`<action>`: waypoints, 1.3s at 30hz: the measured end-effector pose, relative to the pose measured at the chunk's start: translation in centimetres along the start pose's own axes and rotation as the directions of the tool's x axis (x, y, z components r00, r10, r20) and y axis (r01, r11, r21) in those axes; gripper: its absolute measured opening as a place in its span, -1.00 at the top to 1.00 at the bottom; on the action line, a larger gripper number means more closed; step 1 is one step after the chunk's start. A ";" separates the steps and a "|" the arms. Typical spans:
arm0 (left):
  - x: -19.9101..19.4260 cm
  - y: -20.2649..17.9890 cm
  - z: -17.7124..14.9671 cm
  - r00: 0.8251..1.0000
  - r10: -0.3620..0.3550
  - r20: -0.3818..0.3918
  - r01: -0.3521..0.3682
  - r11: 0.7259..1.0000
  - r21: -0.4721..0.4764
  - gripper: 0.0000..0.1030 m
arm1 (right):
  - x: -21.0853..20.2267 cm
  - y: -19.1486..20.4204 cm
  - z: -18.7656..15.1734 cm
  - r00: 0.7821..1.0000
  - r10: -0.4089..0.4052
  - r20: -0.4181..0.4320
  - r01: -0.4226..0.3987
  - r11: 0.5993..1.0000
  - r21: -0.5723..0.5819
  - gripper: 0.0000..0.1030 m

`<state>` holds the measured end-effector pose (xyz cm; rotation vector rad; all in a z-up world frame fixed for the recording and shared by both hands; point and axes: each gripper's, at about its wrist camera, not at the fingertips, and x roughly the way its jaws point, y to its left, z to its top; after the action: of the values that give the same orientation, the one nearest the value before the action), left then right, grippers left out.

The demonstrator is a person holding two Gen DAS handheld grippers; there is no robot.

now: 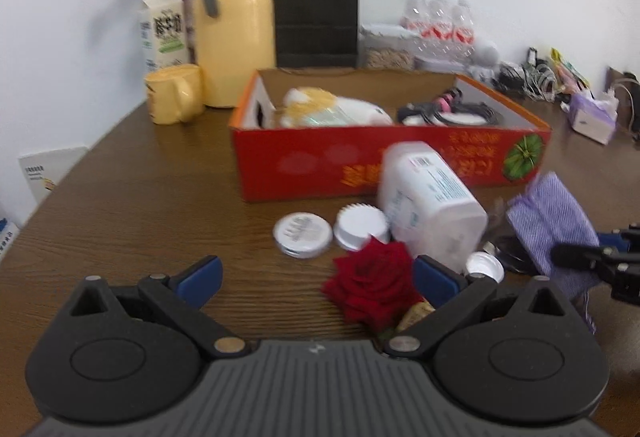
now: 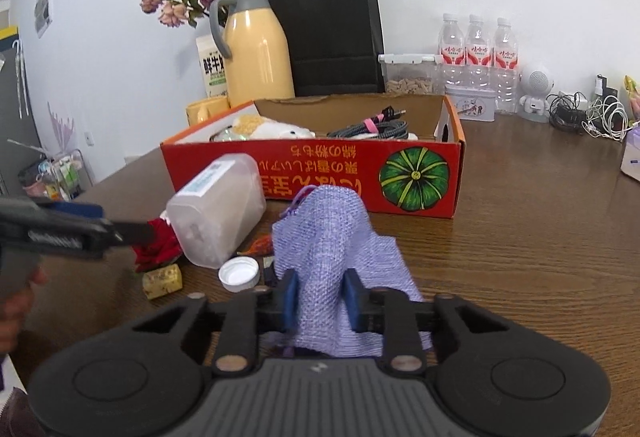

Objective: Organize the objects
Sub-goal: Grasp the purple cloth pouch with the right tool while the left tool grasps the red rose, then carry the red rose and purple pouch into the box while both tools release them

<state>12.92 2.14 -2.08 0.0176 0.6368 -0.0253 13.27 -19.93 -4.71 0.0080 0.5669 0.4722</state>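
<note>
Your right gripper is closed on the purple pouch; its blue pads pinch the lower part of the cloth from both sides, so the soft woven fabric bunches between them and the rest stands up like a small tent. I think you hold it low because the cloth is limp and would slip from a grip at the edge.

Your left gripper is wide open and holds nothing. The red rose lies just inside its right pad, probably the next thing to take — its petals look velvety and easy to crush.

The other loose things wait on the wooden table in front of the red cardboard box: a clear plastic jar on its side, a round tin and two white caps. The box stands open with a plush toy and coiled cables already inside — so it seems to be the place for collecting.
</note>
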 end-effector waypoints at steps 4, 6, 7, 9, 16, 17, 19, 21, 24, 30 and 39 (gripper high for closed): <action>1.0 -0.6 0.0 0.999 -0.023 -0.024 0.023 1.000 -0.010 -1.00 | -0.5 0.0 0.2 1.000 0.000 0.013 0.000 1.000 0.003 0.76; 1.0 -0.6 0.1 0.999 -0.050 -0.022 0.049 0.999 -0.023 -0.73 | -0.6 0.2 0.2 1.000 -0.002 0.016 0.002 1.000 -0.002 0.78; 1.1 -0.6 0.1 0.998 -0.061 -0.025 0.060 0.998 -0.026 -0.61 | -0.7 0.2 0.3 1.000 -0.004 0.019 0.004 1.000 -0.005 0.79; 1.3 -0.5 0.1 0.995 -0.087 -0.044 0.085 0.995 -0.045 -0.03 | -0.8 0.4 0.4 1.000 -0.008 0.024 0.008 1.000 -0.010 0.79; 0.3 -0.3 -0.1 0.996 -0.092 -0.019 0.091 0.995 -0.049 0.24 | -1.3 0.5 0.5 0.999 -0.022 0.040 0.022 1.000 -0.013 0.83; 0.0 -0.3 0.0 0.996 -0.089 -0.012 0.088 0.995 -0.047 0.25 | -1.4 0.6 0.6 0.999 -0.023 0.044 0.024 1.000 -0.014 0.83; -0.5 -0.2 0.2 0.997 -0.080 0.004 0.081 0.996 -0.044 0.26 | -1.5 0.6 0.7 0.998 -0.026 0.050 0.027 0.999 -0.019 0.83; -1.2 -0.2 0.5 0.997 -0.077 0.027 0.078 0.996 -0.041 0.27 | -1.8 0.7 0.9 0.998 -0.030 0.058 0.032 0.999 -0.025 0.84; -2.2 -0.1 1.3 0.995 -0.072 0.063 0.074 0.997 -0.030 0.27 | -2.1 0.8 1.4 0.996 -0.038 0.075 0.041 0.998 -0.037 0.84; -3.4 -0.6 3.7 0.988 -0.065 0.140 0.066 0.998 -0.003 0.27 | -2.7 1.0 3.6 0.988 -0.061 0.143 0.072 0.995 -0.074 0.85; -2.7 -1.9 9.1 0.967 -0.061 0.246 0.057 0.998 0.020 0.27 | -1.2 1.6 9.8 0.963 -0.086 0.256 0.127 0.981 -0.147 0.86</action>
<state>16.11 0.11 6.84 0.0081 0.3881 -0.0881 16.73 -17.89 4.40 -0.1174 0.2789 0.4034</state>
